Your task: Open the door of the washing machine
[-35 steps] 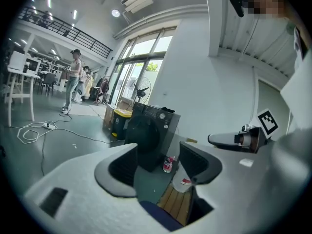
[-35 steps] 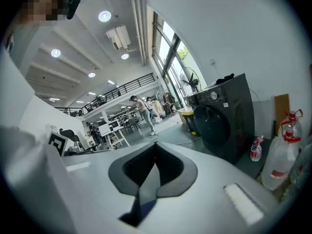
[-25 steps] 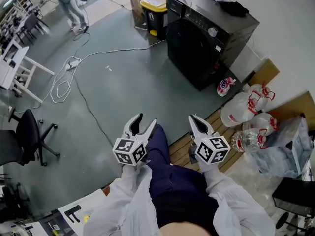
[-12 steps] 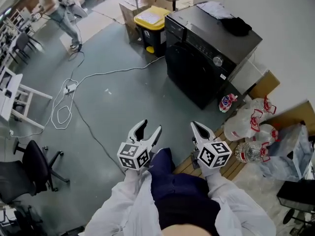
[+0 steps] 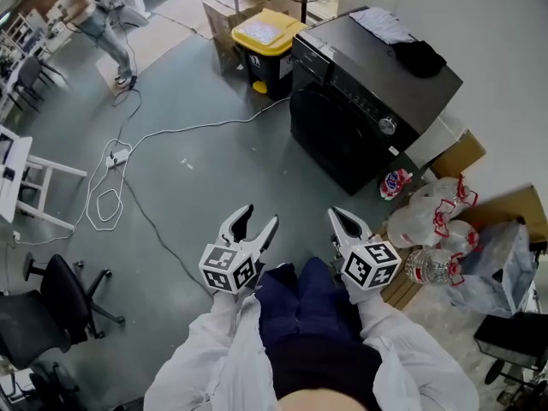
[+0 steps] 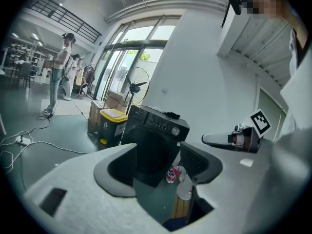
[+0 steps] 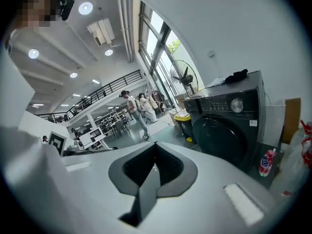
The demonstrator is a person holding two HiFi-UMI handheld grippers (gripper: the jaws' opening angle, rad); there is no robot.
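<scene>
The black front-loading washing machine (image 5: 368,101) stands against the wall at the upper right, and its round dark door (image 5: 338,135) is closed. A black cloth (image 5: 424,58) lies on its top. Both grippers are held in the air well short of it. My left gripper (image 5: 257,219) is open and empty; in the left gripper view the machine (image 6: 153,140) shows through the gap of that gripper (image 6: 158,162). My right gripper (image 5: 341,218) is shut on nothing. The right gripper view shows its pads (image 7: 161,167) meeting, with the machine (image 7: 224,126) off to the right.
A yellow-lidded bin (image 5: 267,41) and cardboard boxes stand left of the machine. White knotted bags (image 5: 428,204), a water bottle (image 5: 428,265) and a wooden pallet (image 5: 401,291) crowd its right side. A white cable (image 5: 111,187) crosses the floor. An office chair (image 5: 51,306) is at the left.
The view has shifted toward the machine, which now sits a little lower and closer. Both grippers keep the same pose, left open and right shut. The far person has moved.
</scene>
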